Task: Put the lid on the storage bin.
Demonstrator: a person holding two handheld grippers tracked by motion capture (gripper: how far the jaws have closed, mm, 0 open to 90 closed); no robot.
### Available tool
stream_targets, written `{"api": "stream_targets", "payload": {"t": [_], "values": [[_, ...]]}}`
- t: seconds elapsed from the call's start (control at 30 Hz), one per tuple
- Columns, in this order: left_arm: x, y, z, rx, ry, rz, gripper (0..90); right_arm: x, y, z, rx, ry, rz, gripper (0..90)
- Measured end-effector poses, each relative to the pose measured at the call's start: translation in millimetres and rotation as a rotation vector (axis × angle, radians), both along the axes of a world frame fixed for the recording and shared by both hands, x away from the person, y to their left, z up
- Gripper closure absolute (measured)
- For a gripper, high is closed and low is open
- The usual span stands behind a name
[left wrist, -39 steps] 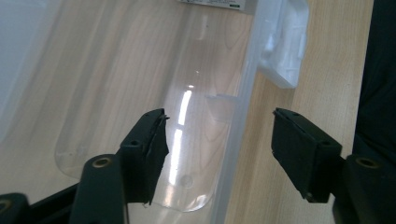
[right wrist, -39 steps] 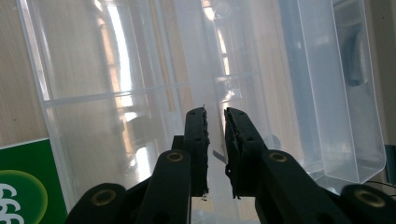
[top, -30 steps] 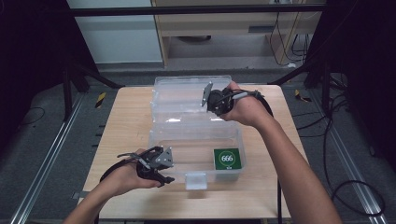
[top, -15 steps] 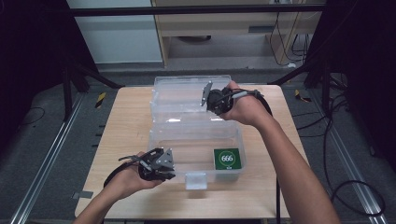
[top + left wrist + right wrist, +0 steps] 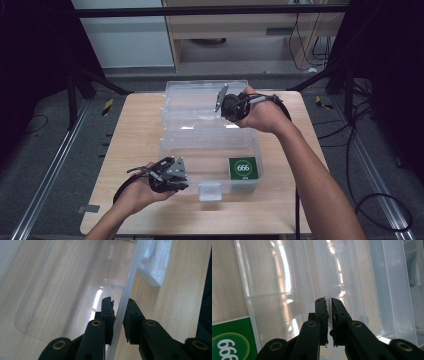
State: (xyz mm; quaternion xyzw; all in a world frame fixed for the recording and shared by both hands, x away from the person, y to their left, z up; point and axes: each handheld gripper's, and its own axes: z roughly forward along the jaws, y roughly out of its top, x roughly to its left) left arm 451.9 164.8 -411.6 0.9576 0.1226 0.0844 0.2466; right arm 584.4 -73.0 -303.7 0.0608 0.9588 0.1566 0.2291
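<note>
I have the clear box [image 5: 210, 150] at the frame's centre: left gripper [image 5: 119, 312] has just clamped its front rim, right gripper [image 5: 329, 307] has just pinched the lid [image 5: 200, 100]. Next, I judge, swing the lid over.

Items you cannot fully read: the green label [image 5: 230, 345], cut off by the right gripper view's lower left edge. The white latch [image 5: 156, 262], cropped at the left gripper view's top. Your right forearm [image 5: 325, 200] leaves the high view's bottom edge. What the right gripper [image 5: 329, 302] pinches: the clear plastic leaves it uncertain.
</note>
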Motion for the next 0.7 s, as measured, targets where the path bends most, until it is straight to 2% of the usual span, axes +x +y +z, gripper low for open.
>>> {"api": "stream_targets", "payload": {"t": [0.27,0.4,0.6,0.7], "values": [[-0.5,0.2,-0.5,-0.003,-0.001,0.007,79.0,-6.3,0.4,3.4,0.004,-0.002,0.024,87.1],[-1.3,-0.5,-0.7,-0.007,0.003,0.013,78.9,-16.5,0.9,6.1,0.002,-0.011,0.03,87.2],[-1.7,-1.0,-1.1,-0.013,0.002,0.021,78.6,-26.8,-1.8,7.2,0.028,-0.025,0.038,87.2],[-2.8,-1.1,-1.5,-0.012,-0.013,0.026,78.2,-29.7,-3.3,7.7,0.034,-0.03,0.041,86.7]]}}
